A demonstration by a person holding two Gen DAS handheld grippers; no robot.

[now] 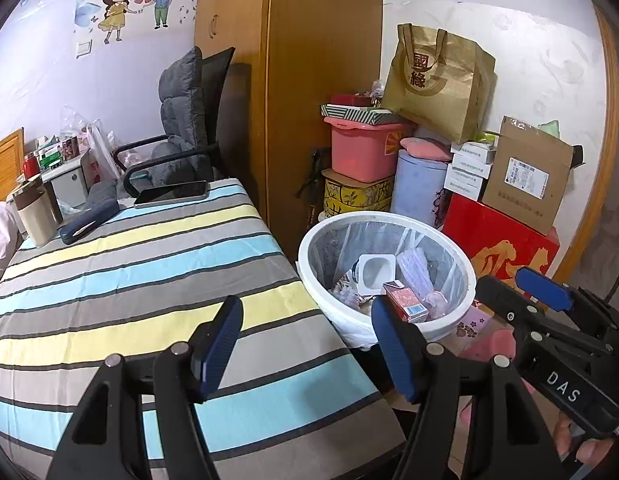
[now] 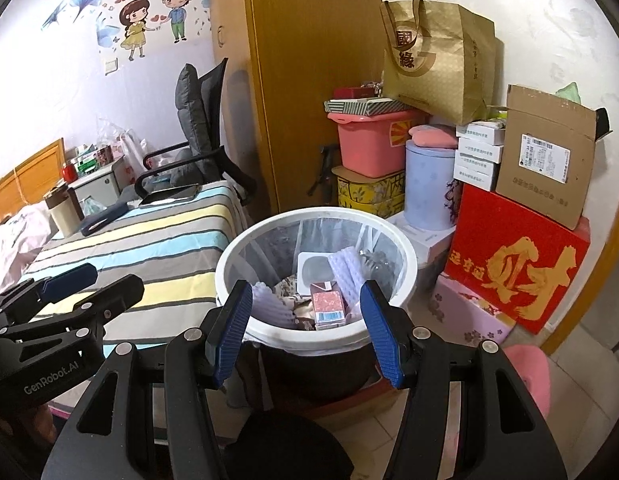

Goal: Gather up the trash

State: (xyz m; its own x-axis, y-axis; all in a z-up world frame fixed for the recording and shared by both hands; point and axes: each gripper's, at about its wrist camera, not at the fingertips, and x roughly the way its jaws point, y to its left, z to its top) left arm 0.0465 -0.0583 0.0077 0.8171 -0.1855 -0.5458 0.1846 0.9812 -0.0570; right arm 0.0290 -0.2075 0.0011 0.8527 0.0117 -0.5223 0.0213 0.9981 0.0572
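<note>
A white round trash bin (image 1: 389,328) with a clear liner stands beside the striped table. It holds a red carton (image 1: 405,300), a white plastic tray (image 1: 375,272) and lilac foam wrap (image 1: 417,272). In the right wrist view the bin (image 2: 317,336) sits just beyond my right gripper (image 2: 307,338), with the red carton (image 2: 328,304) between the fingertips' line of sight. My left gripper (image 1: 305,348) is open and empty over the table's right edge. My right gripper is open and empty. It also shows in the left wrist view (image 1: 509,292), to the right of the bin.
The striped tablecloth (image 1: 141,280) carries a tablet (image 1: 171,194), a dark case (image 1: 89,222) and a beige cup (image 1: 35,216). A grey office chair (image 1: 181,140) and a wooden wardrobe (image 1: 309,80) stand behind. Boxes, a pink bucket (image 1: 365,152) and a red box (image 1: 501,248) are stacked behind the bin.
</note>
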